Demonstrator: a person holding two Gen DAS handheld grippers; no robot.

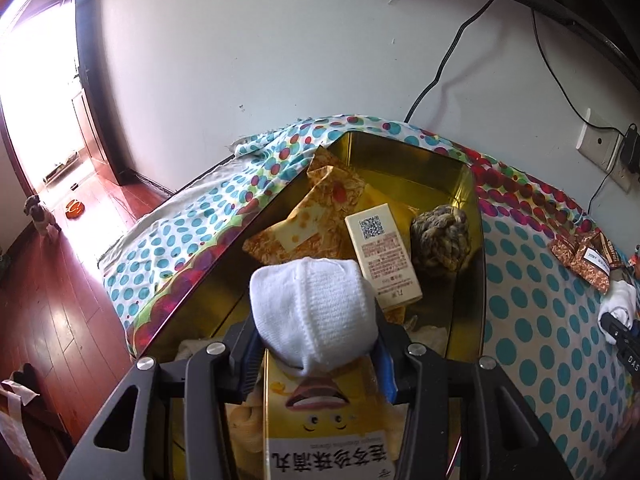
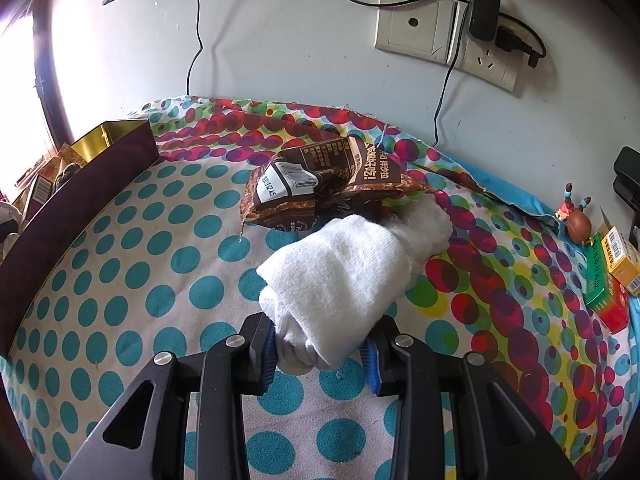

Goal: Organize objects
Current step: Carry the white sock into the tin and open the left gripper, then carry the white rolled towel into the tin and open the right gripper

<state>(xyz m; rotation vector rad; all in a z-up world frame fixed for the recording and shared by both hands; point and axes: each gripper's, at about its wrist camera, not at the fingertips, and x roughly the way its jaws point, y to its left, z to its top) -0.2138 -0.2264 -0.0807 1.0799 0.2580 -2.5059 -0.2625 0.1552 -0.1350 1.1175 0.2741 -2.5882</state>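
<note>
Right now the left tongs [image 1: 316, 354] are squeezed on a rolled white sock [image 1: 314, 312], holding it just above the gold tin box [image 1: 468, 184]. The box sits on the dotted cloth [image 1: 540, 320] that covers the counter. Inside it already lie an orange snack bag [image 1: 308, 216], a cream carton [image 1: 382, 254], a knotted rope ball [image 1: 440, 238] and a yellow box with a cartoon face [image 1: 332, 412], right under the sock.

The right tongs [image 2: 322, 354] are closed on a white rolled towel [image 2: 340, 276]. It lies out on the dotted cloth, well apart from the tin box. Its far end touches a brown snack bag [image 2: 324, 184].

I think both soft things are meant to go into the tin box next.

What could go wrong? The sock is soft and round, so it could slip out too soon and roll off the yellow box. The tin box is getting full, so the sock might sit too high or push the cream carton crooked.

The towel is held only at one end. If it is lifted fast, it may droop, come unrolled, or drag the brown snack bag along. It must also go over the tall side of the tin box, and it could bump that side.
</note>
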